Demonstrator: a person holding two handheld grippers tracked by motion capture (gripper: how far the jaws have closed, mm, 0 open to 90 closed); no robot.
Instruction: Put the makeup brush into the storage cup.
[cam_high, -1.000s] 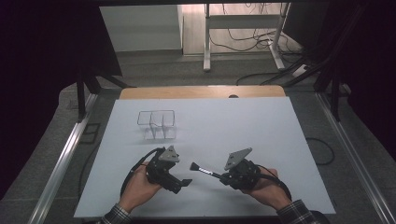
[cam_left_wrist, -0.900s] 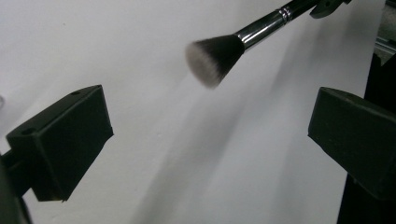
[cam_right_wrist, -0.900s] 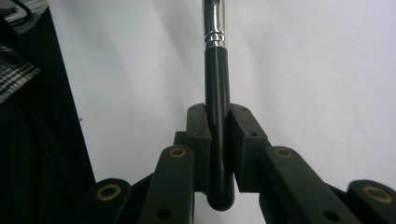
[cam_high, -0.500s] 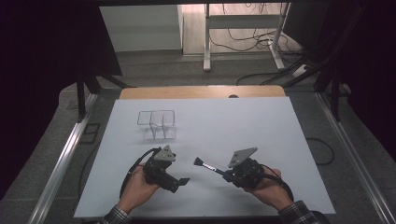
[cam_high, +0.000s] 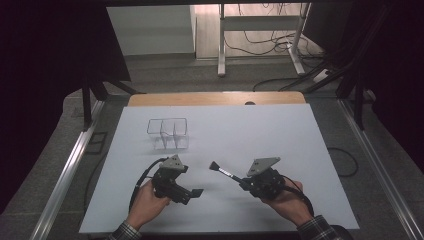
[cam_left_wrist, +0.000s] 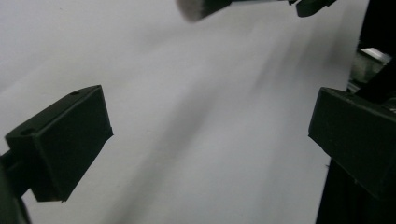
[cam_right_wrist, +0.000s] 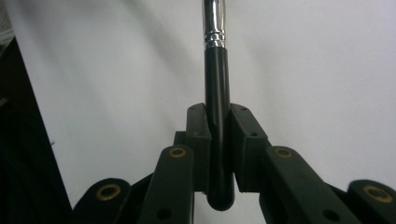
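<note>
Black brush (cam_high: 223, 171), clamped in right hand-held gripper (cam_high: 246, 183), shifted rightward; left hand-held gripper (cam_high: 196, 193) gapes.

Makeup brush (cam_high: 223, 171): black handle, silver ferrule, dark bristle head (bristles blurred in the left gripper view). Handle end clamped between the right gripper's (cam_high: 245, 183) jaws. Brush points toward the table's left, above the white surface.

On the white table (cam_high: 280, 130), the right gripper (cam_high: 246, 183) at five o'clock holds a brush (cam_high: 223, 171) pointing toward ten. The left gripper (cam_high: 196, 192) sits at seven; a clear organizer (cam_high: 168, 133) stands at eleven.
</note>
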